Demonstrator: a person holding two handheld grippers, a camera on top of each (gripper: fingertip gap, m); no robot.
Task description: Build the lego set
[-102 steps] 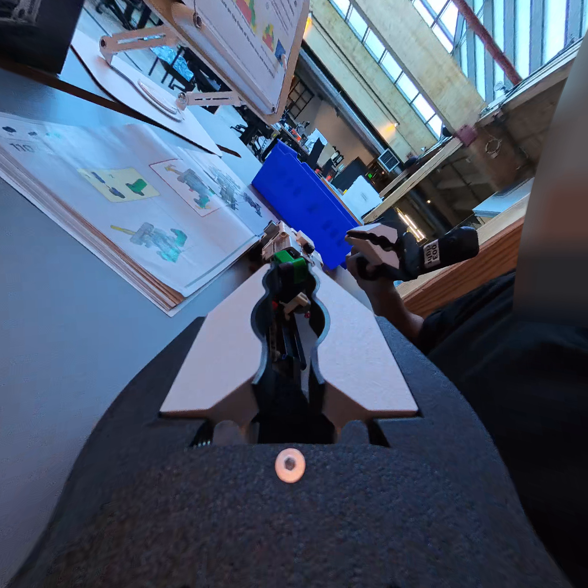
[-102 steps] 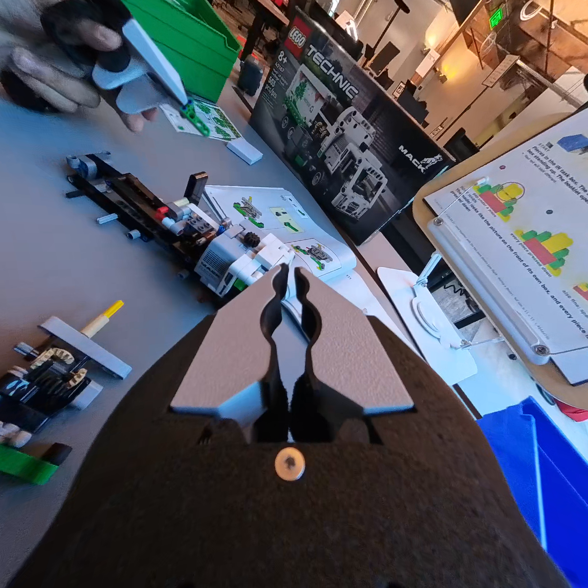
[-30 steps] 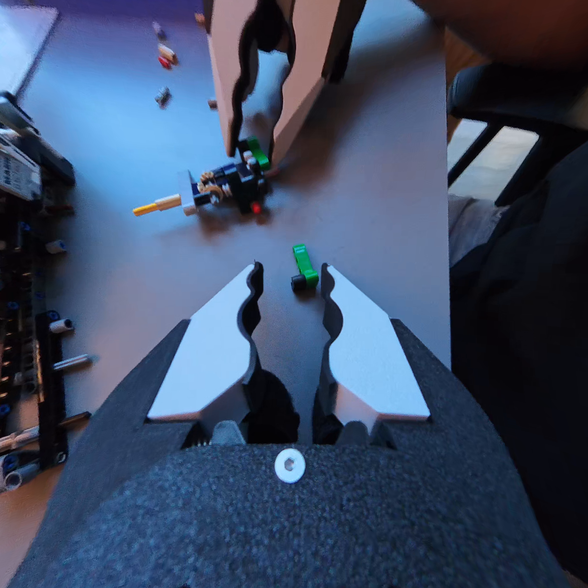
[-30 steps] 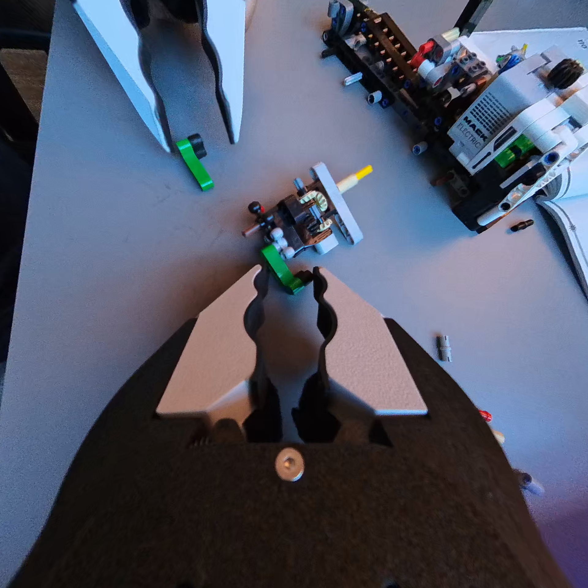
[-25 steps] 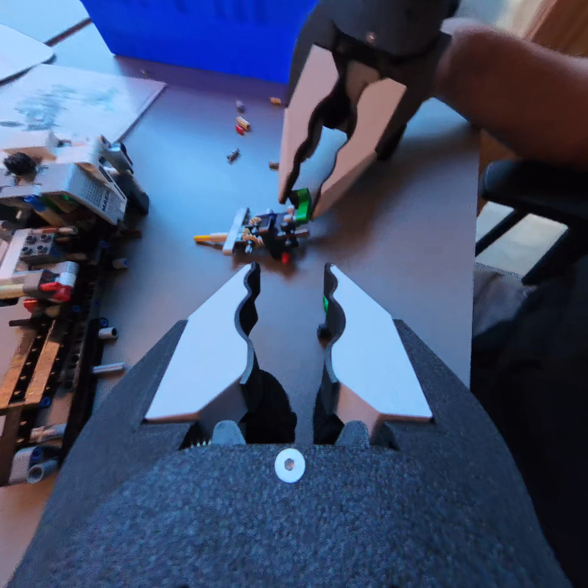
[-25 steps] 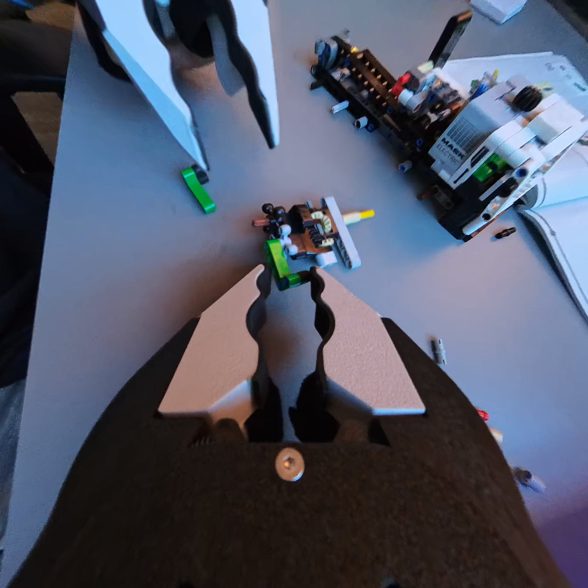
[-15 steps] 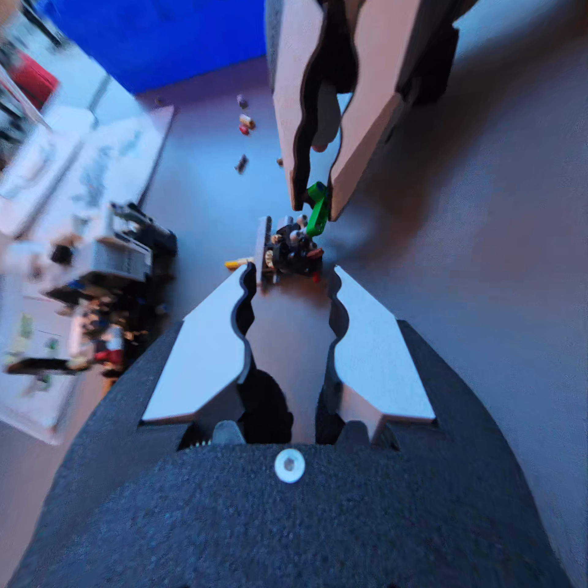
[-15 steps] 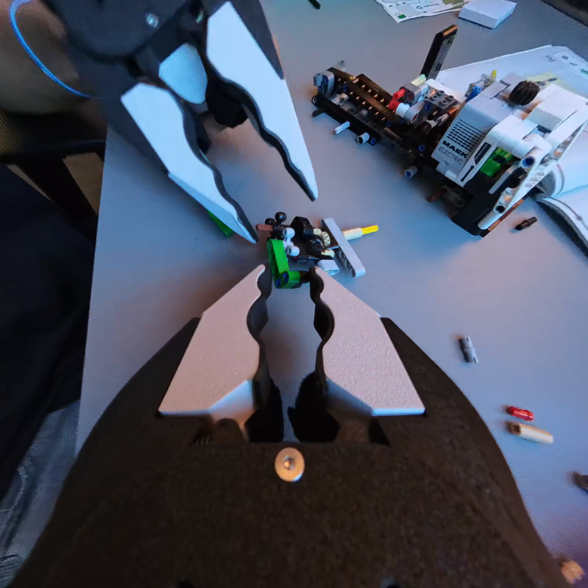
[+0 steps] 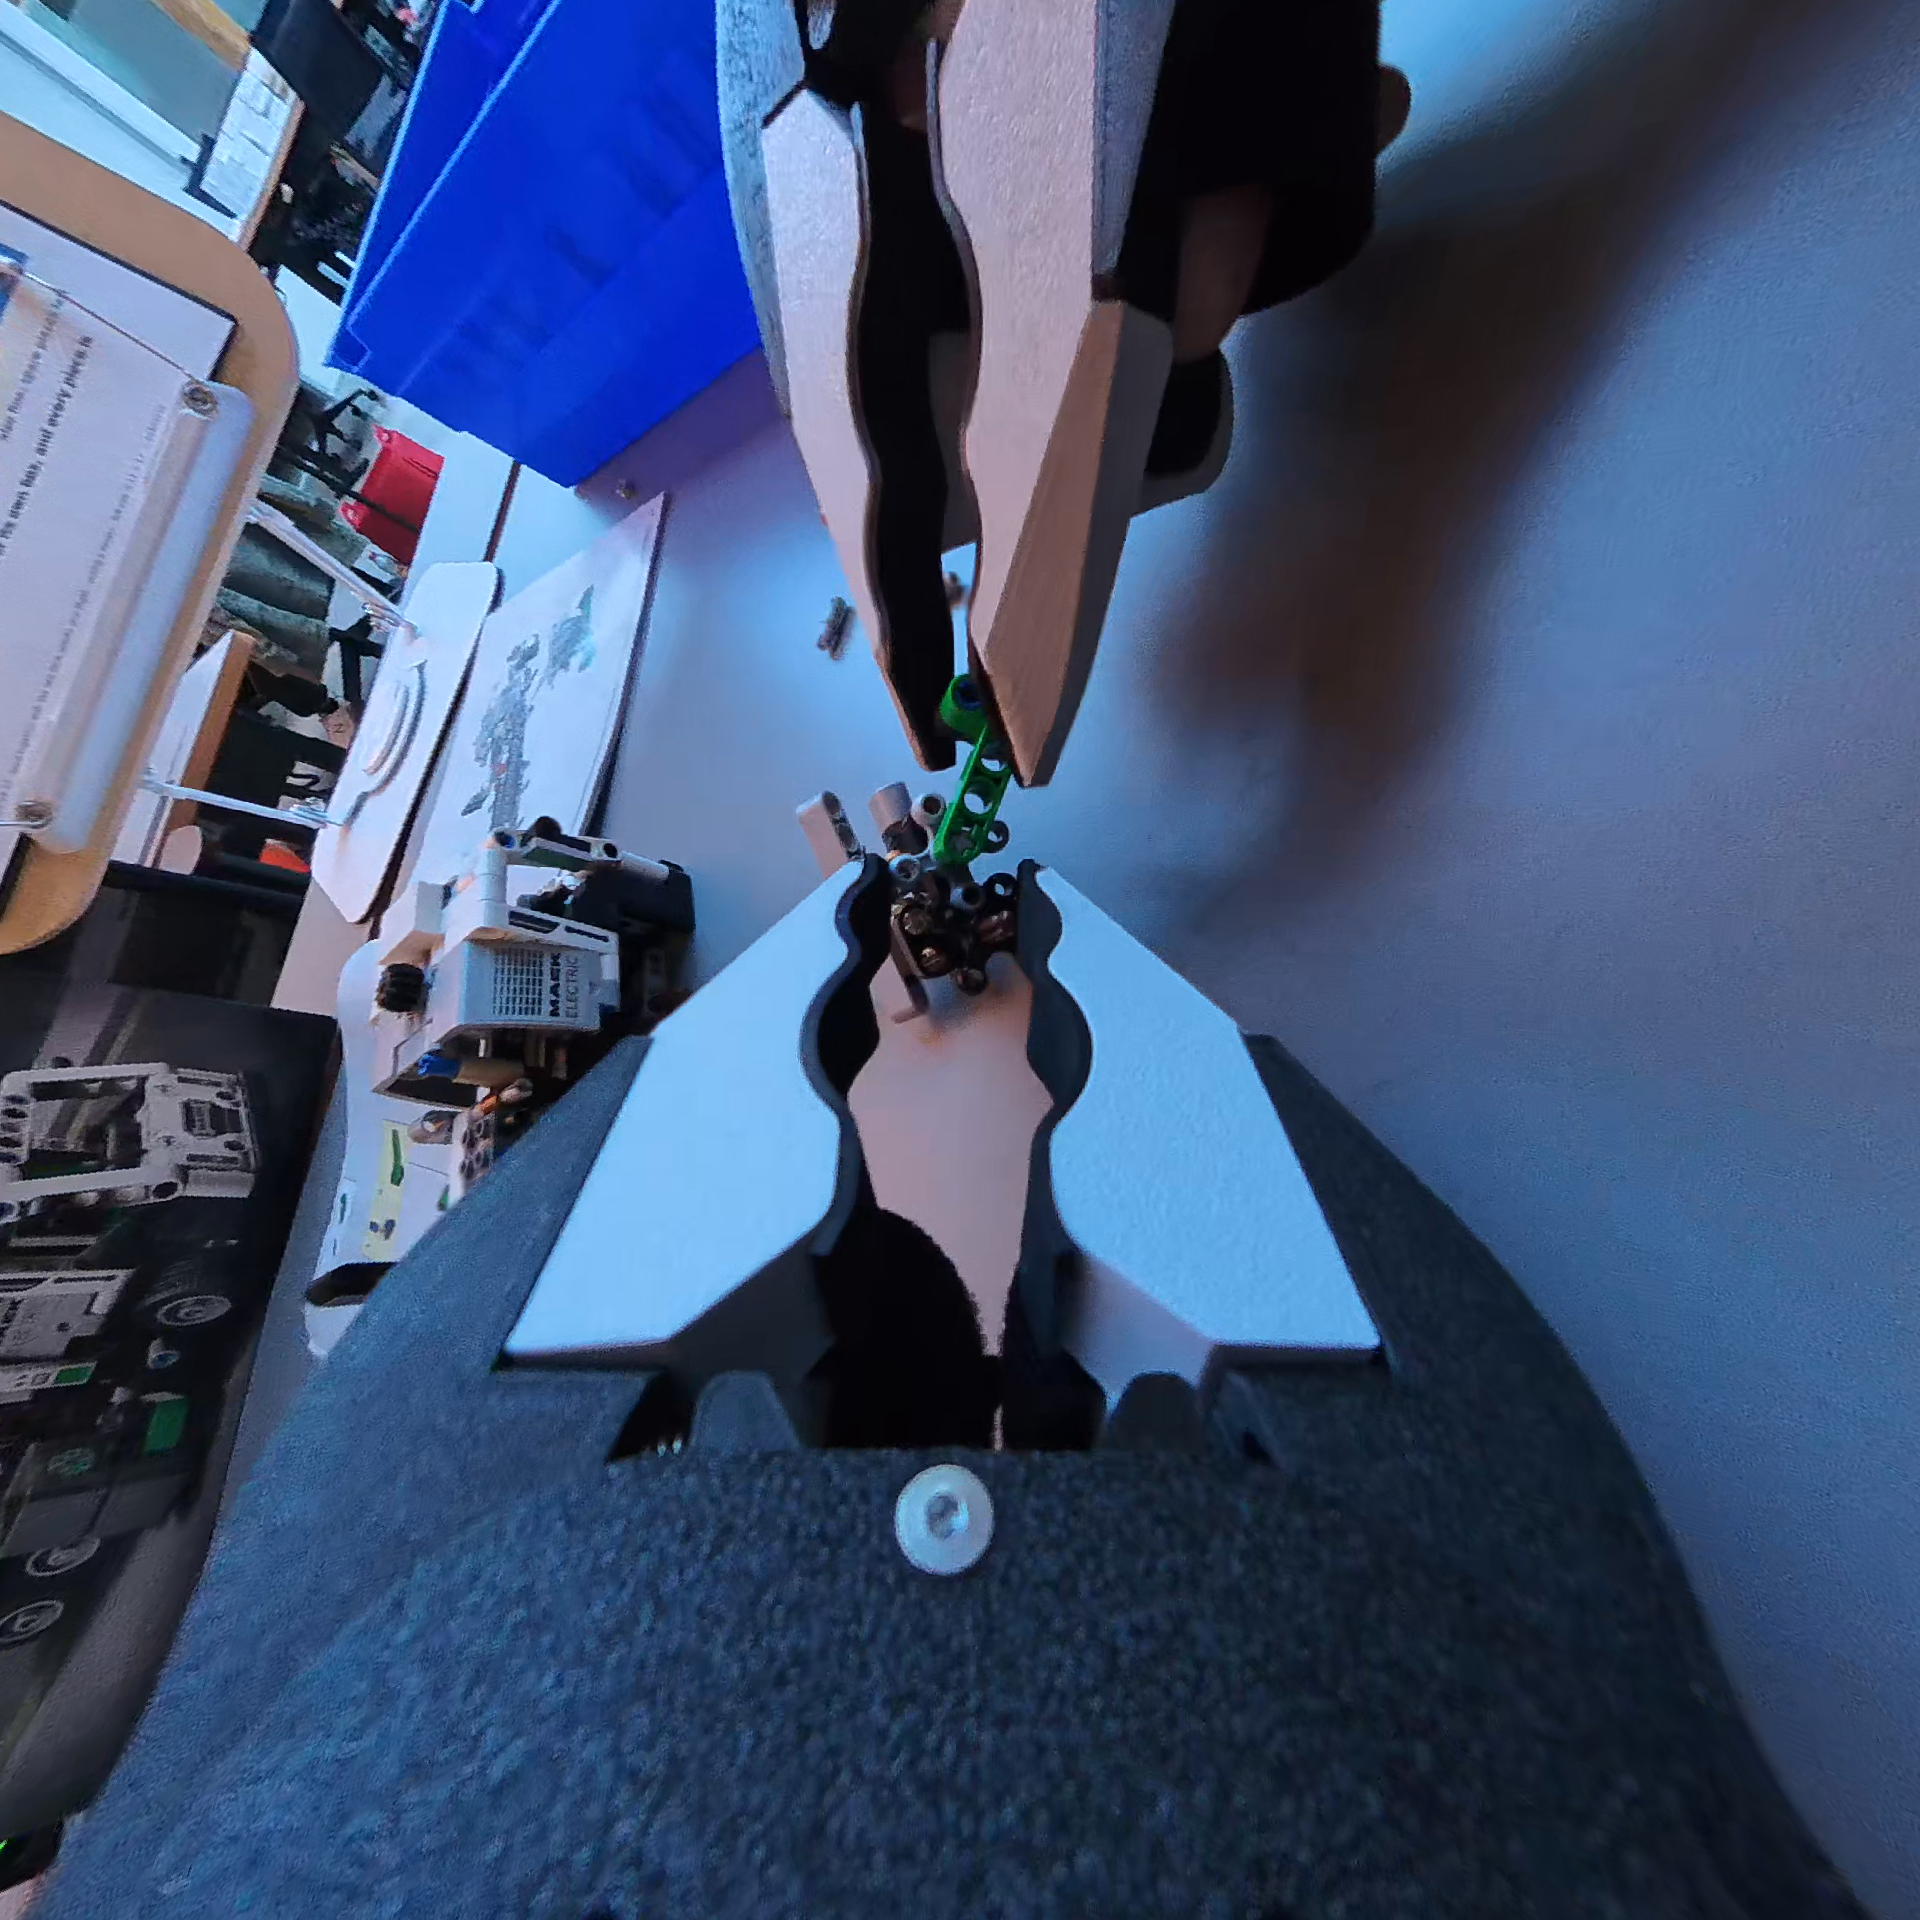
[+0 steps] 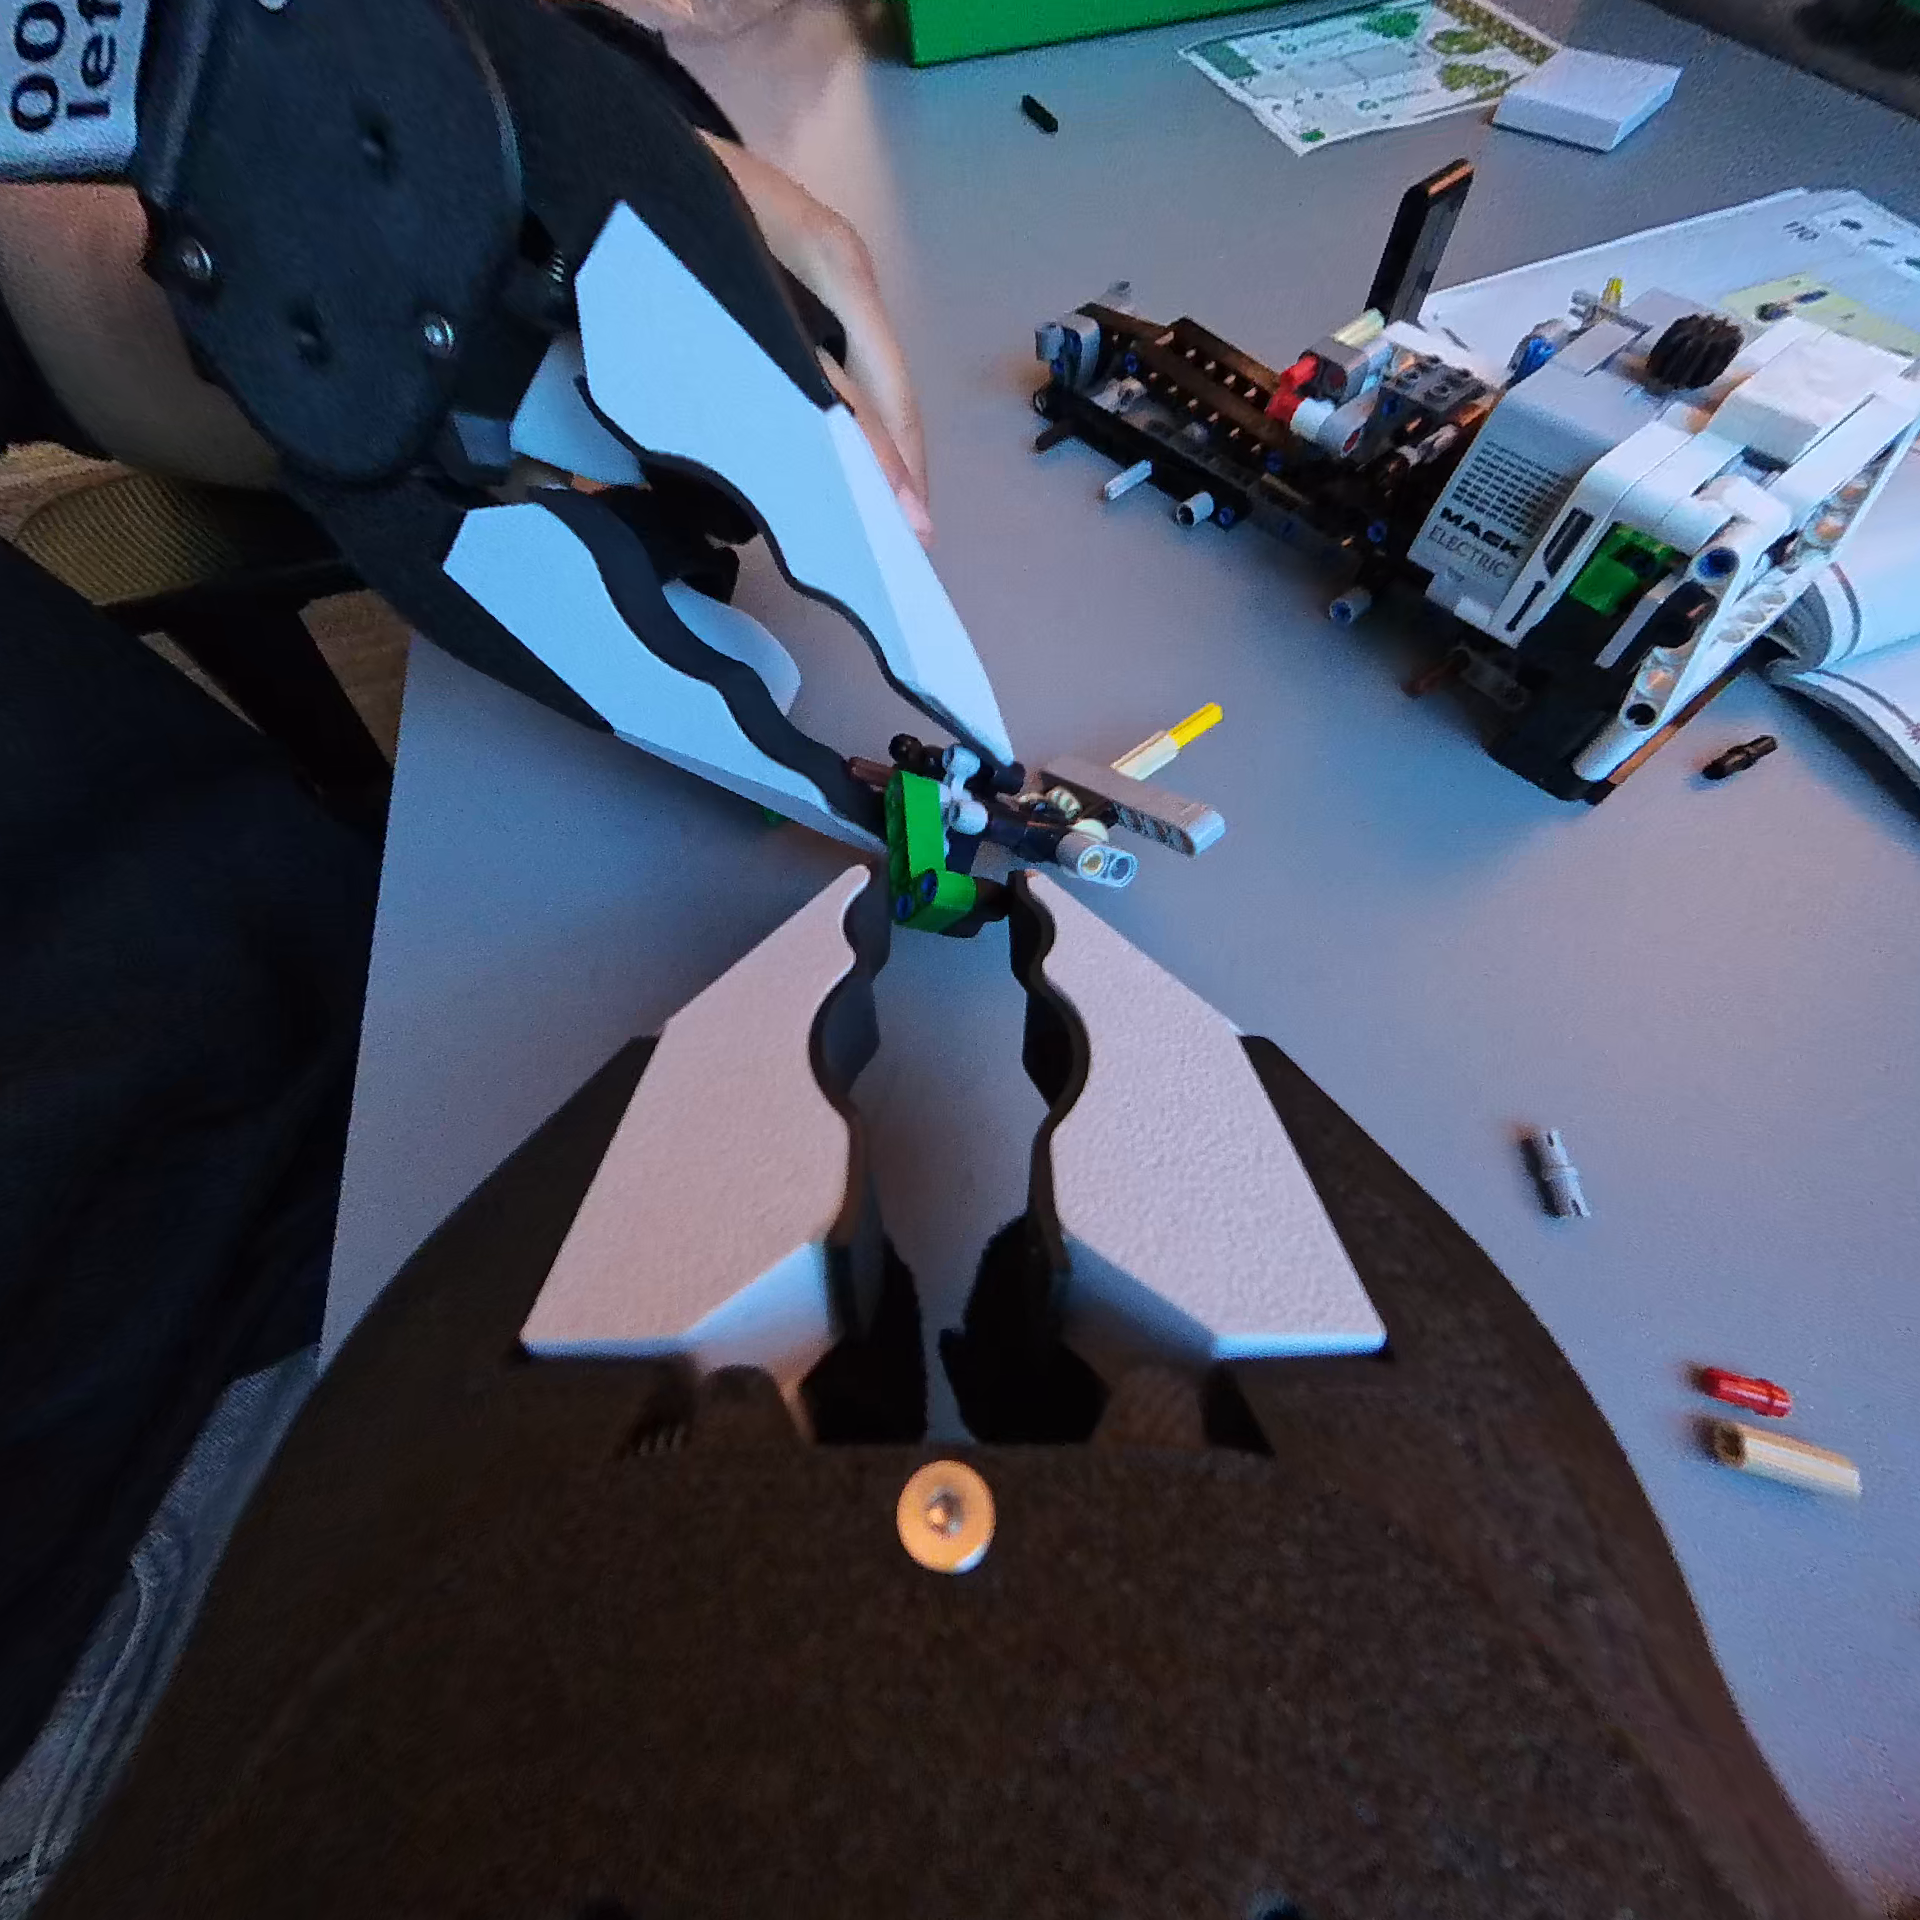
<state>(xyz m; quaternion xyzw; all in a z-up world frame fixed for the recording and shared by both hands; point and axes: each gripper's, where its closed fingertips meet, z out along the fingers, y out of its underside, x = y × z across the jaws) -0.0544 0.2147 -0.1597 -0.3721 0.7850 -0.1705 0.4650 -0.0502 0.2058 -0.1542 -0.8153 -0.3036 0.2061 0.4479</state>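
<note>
A small sub-assembly [image 10: 1081,821] of gears, a grey beam and a yellow-tipped axle lies on the grey table. It also shows in the left wrist view [image 9: 951,930]. A green beam [image 10: 920,842] sticks out of its near end and stands tilted upward in the left wrist view [image 9: 971,790]. My right gripper [image 10: 945,883] is shut on this green beam; from the left wrist view it comes down from above [image 9: 982,764]. My left gripper [image 9: 945,878] is closed around the dark core of the sub-assembly, reaching in from the upper left in the right wrist view [image 10: 935,800].
The partly built white and black truck [image 10: 1507,488] rests on an open instruction booklet [image 10: 1860,613] at the right. A grey pin [image 10: 1555,1172], a red pin [image 10: 1745,1392] and a tan piece [image 10: 1782,1458] lie loose. Blue bins [image 9: 551,260] stand behind. The table's edge [image 10: 395,831] is close on the left. Only a small space, under 4 cm, lies between the two pairs of fingers. Both grippers' tips are roughly 15 cm from the red pin [image 10: 1745,1392].
My left gripper left the loose green beam, swung over to the sub-assembly and narrowed around it. My right gripper kept the attached green beam between its tips and tilted it up.
</note>
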